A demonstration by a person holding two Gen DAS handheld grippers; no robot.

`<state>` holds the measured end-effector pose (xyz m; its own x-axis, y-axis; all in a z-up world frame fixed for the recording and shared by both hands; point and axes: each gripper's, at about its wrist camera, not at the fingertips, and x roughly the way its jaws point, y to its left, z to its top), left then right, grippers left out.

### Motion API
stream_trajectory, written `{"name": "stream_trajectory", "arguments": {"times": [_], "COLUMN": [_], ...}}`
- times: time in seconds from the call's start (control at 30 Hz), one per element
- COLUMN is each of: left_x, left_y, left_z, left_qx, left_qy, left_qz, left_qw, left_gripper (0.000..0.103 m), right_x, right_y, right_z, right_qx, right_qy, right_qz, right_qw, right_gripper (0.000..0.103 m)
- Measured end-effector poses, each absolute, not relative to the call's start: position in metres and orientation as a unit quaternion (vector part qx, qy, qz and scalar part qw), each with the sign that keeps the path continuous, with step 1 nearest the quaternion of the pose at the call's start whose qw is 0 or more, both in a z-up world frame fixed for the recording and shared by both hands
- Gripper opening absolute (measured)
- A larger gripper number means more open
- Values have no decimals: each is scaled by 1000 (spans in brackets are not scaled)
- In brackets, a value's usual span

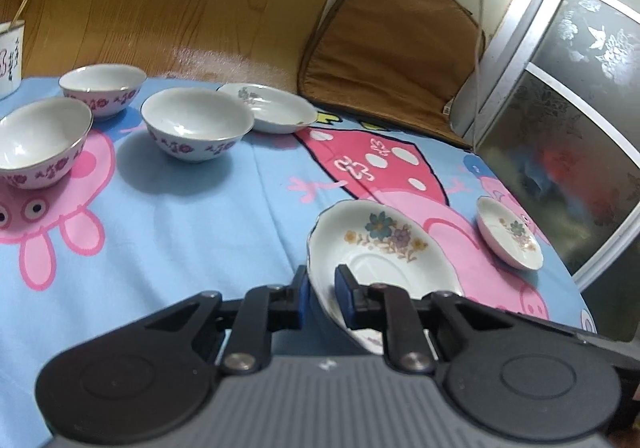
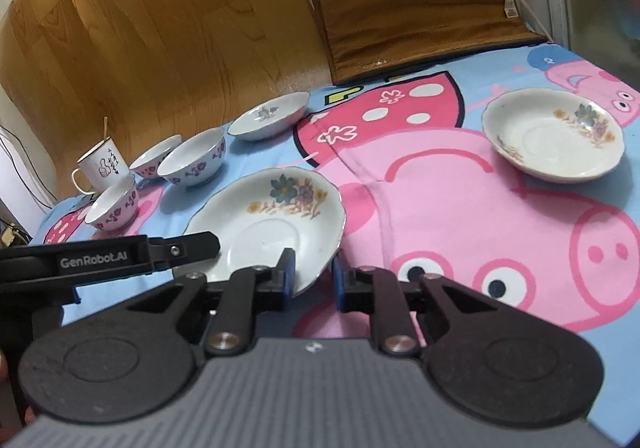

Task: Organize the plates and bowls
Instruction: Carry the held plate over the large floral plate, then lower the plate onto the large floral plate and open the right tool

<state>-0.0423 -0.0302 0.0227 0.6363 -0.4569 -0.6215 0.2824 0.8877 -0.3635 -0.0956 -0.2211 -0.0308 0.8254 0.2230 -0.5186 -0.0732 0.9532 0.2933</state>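
The left gripper [image 1: 323,288] has its fingers clamped on the rim of a white scalloped floral china plate [image 1: 374,244], on the pig-print blue cloth [image 1: 192,232]. The right gripper [image 2: 313,278] fingers stand narrowly apart at that plate's [image 2: 276,224] near rim. Three white purple-flowered bowls [image 1: 196,128] lie beyond it.

Lighting was dim, warm and indoor. Soft shadows pooled beside the bowls [image 1: 196,128] far ahead-left of the left gripper [image 1: 322,296]. Glare streaked the wooden panel [image 1: 208,52] beyond them. Fisheye bending curved every edge, and both views looked slightly soft and grainy.
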Motion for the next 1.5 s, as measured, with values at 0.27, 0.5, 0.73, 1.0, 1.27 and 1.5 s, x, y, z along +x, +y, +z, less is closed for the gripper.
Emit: {"name": "stream_trajectory", "arguments": {"times": [0.27,0.5,0.73,1.0,1.27,1.5], "left_x": [-41,-24,2,32,42,43], "left_y": [-41,-76,-154,-226,-247,-246], "left_z": [25,35,52,43,30,31], "left_qx": [-113,-94,-54,-29,-11,-6], "left_qy": [376,373,356,370,378,370], "left_qz": [-211,-235,-290,-317,-303,-293], "left_qw": [895,893,887,873,875,882], "left_gripper": [15,15,16,17,17,19], "right_x": [-102,-105,-110,-100,-91,-94], "right_y": [-224,-245,-296,-349,-358,-361], "right_z": [-27,-23,-12,-16,-22,-28], "right_qx": [121,128,140,147,121,111], "right_qy": [266,244,196,188,172,149], "right_qz": [65,37,-30,-90,-108,-144], "right_qw": [954,961,970,967,972,972], "right_gripper": [22,22,22,22,30,66]}}
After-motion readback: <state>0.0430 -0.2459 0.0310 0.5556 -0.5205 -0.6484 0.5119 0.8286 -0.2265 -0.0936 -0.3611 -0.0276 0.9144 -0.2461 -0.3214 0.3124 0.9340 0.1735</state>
